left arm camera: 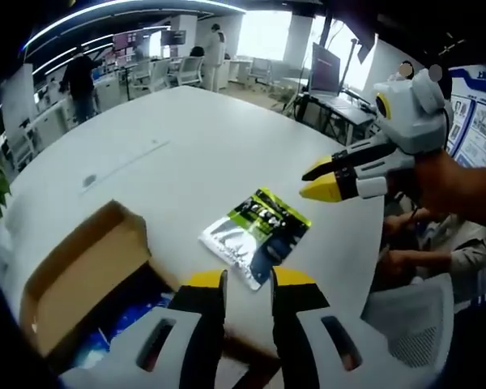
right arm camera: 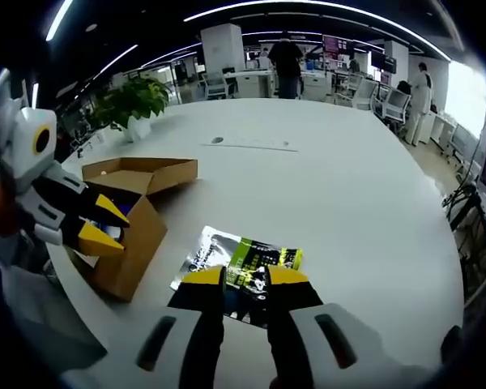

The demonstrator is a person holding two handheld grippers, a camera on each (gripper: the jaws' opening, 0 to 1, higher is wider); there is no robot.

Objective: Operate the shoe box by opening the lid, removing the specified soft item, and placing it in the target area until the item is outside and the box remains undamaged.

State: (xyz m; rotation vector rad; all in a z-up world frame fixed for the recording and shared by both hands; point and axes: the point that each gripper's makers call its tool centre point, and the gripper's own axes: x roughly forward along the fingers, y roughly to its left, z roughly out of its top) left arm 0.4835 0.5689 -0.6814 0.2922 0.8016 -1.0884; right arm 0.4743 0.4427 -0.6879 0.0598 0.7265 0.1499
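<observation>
While we look along the left gripper [left arm camera: 249,279], we see its two yellow-tipped jaws standing apart with nothing between them, raised above the white table [left arm camera: 186,146]. Just beyond the tips lies the soft item, a flat foil pouch [left arm camera: 255,235] with a green and black label, resting on the tabletop outside the box. To the left of it sits the cardboard shoe box [left arm camera: 85,275], its lid flap [left arm camera: 69,267] folded back and something blue showing inside. From the right side of this view comes the right gripper [left arm camera: 328,180], held in a person's hand, its yellow tips close together and gripping nothing; we cannot tell whether they fully meet.

From the right gripper view, we see that gripper's own jaws [right arm camera: 245,277] parted a little and empty, hovering over the near edge of the pouch [right arm camera: 239,263]. The open box [right arm camera: 134,219] stands just left of the pouch, near the table edge [right arm camera: 389,243], with its lid [right arm camera: 142,172] laid back. The left gripper [right arm camera: 105,227] hangs over the box's opening. A potted plant [right arm camera: 130,101] stands at the far side, and people stand among the desks beyond.
</observation>
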